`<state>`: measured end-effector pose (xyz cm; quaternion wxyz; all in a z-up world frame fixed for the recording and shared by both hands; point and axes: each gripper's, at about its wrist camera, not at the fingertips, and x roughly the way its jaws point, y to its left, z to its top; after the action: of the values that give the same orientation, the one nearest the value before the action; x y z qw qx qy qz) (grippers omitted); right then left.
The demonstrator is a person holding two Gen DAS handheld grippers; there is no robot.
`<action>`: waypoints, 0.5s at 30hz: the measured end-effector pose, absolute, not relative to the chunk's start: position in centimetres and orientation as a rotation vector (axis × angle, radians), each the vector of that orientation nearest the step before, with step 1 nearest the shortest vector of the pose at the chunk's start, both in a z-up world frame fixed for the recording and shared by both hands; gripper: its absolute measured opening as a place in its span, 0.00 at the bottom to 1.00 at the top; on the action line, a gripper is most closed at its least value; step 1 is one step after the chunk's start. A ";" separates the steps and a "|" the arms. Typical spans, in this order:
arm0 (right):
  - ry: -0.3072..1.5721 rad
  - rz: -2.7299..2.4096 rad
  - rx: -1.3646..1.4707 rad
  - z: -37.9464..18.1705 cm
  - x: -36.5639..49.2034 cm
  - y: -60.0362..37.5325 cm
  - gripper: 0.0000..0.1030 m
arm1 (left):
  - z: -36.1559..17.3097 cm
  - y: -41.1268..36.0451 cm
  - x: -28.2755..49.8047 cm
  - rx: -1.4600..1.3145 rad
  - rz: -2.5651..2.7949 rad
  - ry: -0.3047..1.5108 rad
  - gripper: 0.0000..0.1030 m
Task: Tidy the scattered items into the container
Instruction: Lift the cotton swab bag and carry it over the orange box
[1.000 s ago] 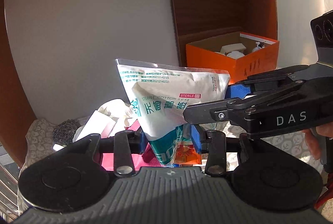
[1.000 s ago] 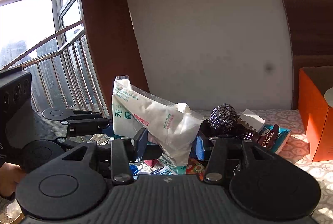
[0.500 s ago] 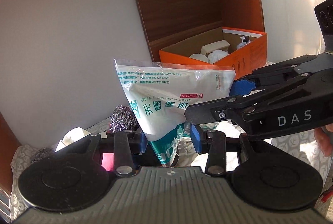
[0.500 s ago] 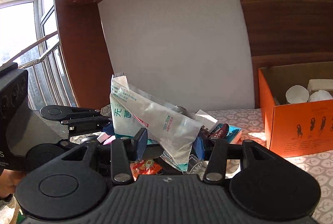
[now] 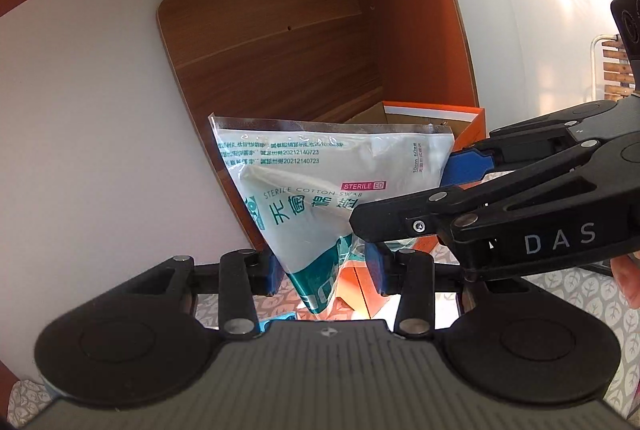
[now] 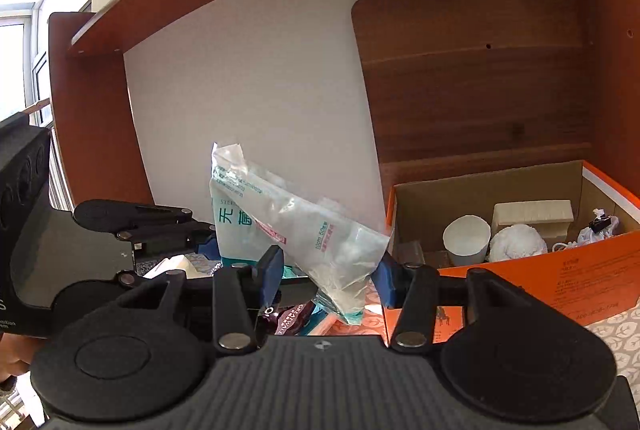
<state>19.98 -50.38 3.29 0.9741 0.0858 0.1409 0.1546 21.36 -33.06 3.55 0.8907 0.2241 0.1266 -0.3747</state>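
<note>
Both grippers pinch one packet of sterile cotton swabs (image 5: 316, 190) and hold it in the air in front of the white back wall of a brown wooden shelf unit (image 6: 480, 70). The left gripper (image 5: 325, 266) clamps the packet's narrow green lower end between its blue pads (image 5: 273, 270). The right gripper (image 6: 329, 270) grips the packet's other side, its blue pads (image 6: 272, 266) pressing into the clear plastic; in the left view it comes in from the right. Just past the packet, on a leaf-patterned cloth (image 6: 612, 330), stands an open orange cardboard box (image 6: 580, 270) holding a white paper cup (image 6: 466, 240), a white fluffy ball (image 6: 516, 242) and a pale block (image 6: 532, 216). A dark snack packet (image 6: 292, 318) lies below the right gripper.
</note>
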 end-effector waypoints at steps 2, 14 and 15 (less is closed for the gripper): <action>0.273 0.288 0.179 3.9 20.7 -51.6 0.46 | 4.1 -34.5 22.4 0.463 -0.787 0.263 0.39; 0.272 0.155 0.179 4.2 28.3 -57.4 0.46 | 3.3 -42.8 29.4 0.495 -0.768 0.239 0.40; 0.277 0.150 0.187 4.0 29.1 -57.7 0.46 | 3.1 -43.1 30.2 0.492 -0.766 0.249 0.40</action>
<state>29.06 -57.74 4.01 0.9832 0.0931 0.1378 0.0748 30.15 -43.14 3.13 0.8907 0.2371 0.1197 -0.3688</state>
